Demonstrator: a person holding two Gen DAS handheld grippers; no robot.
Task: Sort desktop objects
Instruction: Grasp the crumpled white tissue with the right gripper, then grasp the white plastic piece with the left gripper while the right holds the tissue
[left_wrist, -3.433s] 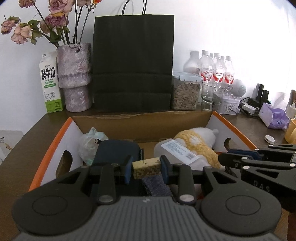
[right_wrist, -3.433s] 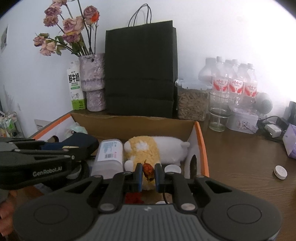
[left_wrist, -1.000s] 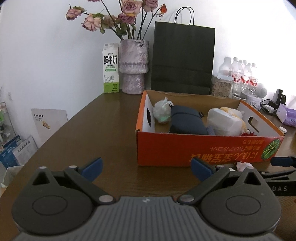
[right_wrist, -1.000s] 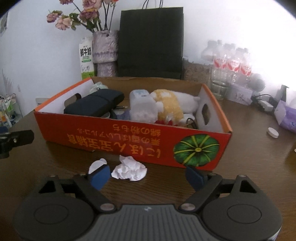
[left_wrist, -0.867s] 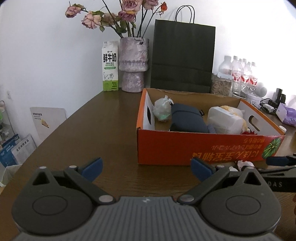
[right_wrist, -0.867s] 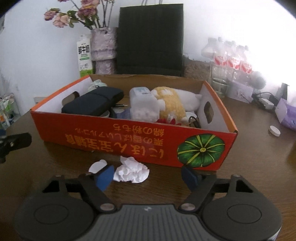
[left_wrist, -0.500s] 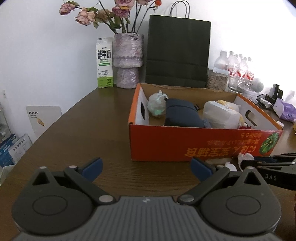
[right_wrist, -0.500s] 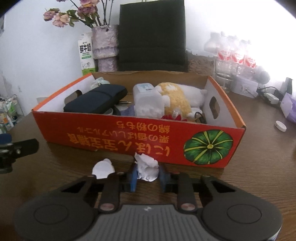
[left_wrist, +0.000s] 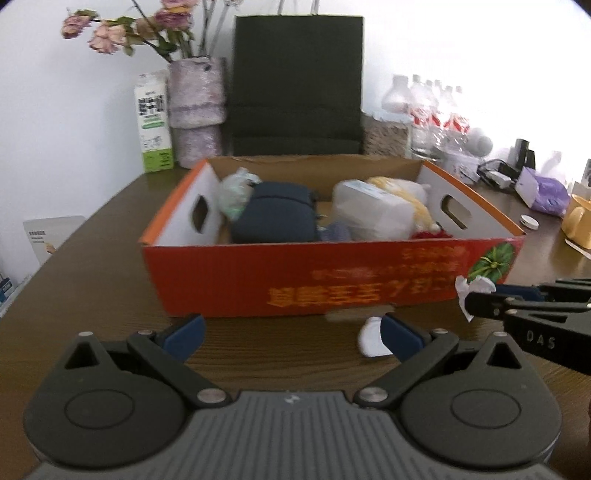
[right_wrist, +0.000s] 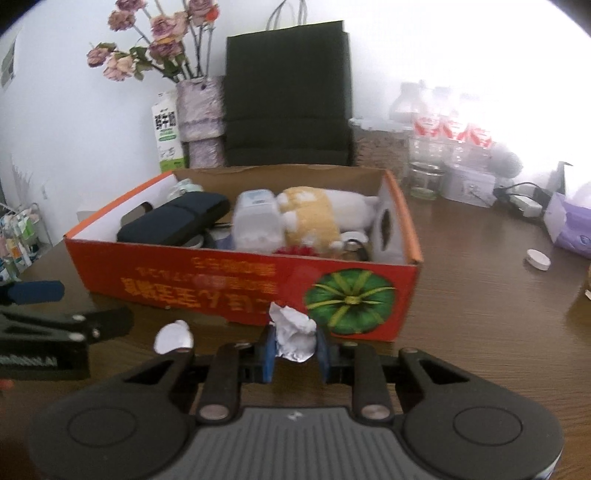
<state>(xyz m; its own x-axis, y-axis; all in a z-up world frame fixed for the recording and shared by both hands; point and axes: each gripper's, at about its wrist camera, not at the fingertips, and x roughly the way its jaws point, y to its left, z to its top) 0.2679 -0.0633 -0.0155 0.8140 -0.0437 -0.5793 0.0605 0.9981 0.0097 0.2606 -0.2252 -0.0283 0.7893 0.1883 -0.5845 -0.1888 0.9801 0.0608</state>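
An orange cardboard box (left_wrist: 229, 273) (right_wrist: 110, 266) stands on the brown table, holding a dark pouch (left_wrist: 275, 219), a clear plastic tub (left_wrist: 373, 214), a yellow-and-white plush toy (right_wrist: 314, 210) and a bagged item (left_wrist: 232, 192). My right gripper (right_wrist: 294, 349) is shut on a crumpled white paper ball (right_wrist: 295, 334) (left_wrist: 474, 286), lifted just in front of the box. A second small white scrap (left_wrist: 371, 334) (right_wrist: 173, 338) lies on the table by the right fingertip of my left gripper (left_wrist: 291, 332), which stands open and holds nothing.
Behind the box stand a black paper bag (left_wrist: 295, 85), a vase of dried roses (left_wrist: 195, 103), a milk carton (left_wrist: 153, 122) and several water bottles (left_wrist: 432, 110). A white cap (right_wrist: 537, 258), a purple tissue pack (right_wrist: 569, 225) and a yellow mug (left_wrist: 580, 225) lie at the right.
My right gripper closed on the crumpled paper ball and raised it off the table. My left gripper slid right, bringing the small white scrap beside its right fingertip.
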